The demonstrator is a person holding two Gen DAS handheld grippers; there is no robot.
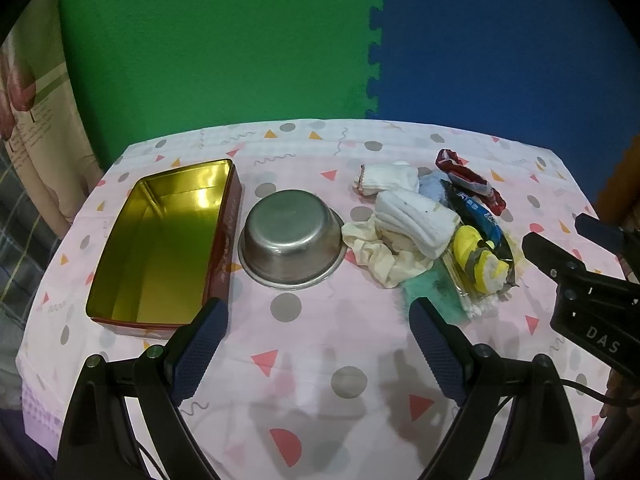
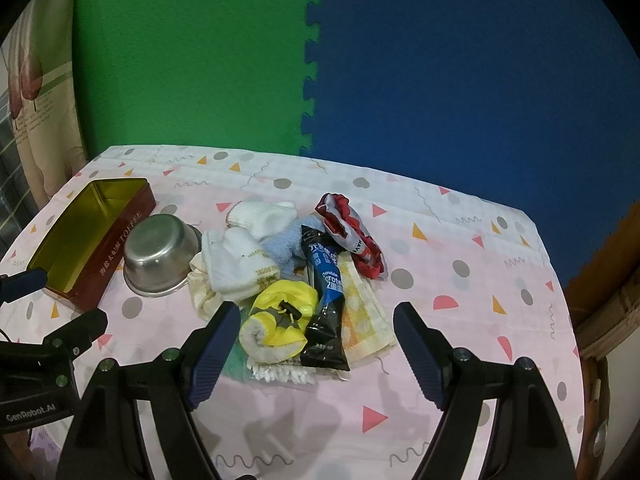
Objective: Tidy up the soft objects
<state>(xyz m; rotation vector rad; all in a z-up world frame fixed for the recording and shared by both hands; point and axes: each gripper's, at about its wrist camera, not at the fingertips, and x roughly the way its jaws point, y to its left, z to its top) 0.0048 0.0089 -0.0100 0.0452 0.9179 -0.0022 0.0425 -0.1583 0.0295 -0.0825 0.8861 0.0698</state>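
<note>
A heap of soft things lies right of centre on the table: white socks (image 1: 416, 216) (image 2: 248, 256), a cream cloth (image 1: 380, 256), a pale blue cloth (image 2: 284, 250), a rolled yellow item (image 1: 480, 260) (image 2: 282, 318), a red-and-white pouch (image 1: 468, 178) (image 2: 352, 236), a black-and-blue packet (image 2: 326, 304) and a yellow towel (image 2: 364, 320). An open toffee tin (image 1: 160, 248) (image 2: 80, 232) with a gold inside stands at the left, and a steel bowl (image 1: 292, 240) (image 2: 160, 256) beside it. My left gripper (image 1: 318, 344) hangs open above bare cloth in front of the bowl. My right gripper (image 2: 316, 344) is open just short of the heap.
The table has a pink patterned cloth (image 1: 320, 380) (image 2: 460, 280). Green and blue foam mats (image 1: 280, 40) form the wall behind. A bag of cotton swabs (image 2: 280, 374) and a green cloth (image 1: 432, 292) lie at the heap's near edge. A wooden rim (image 2: 600, 312) shows at far right.
</note>
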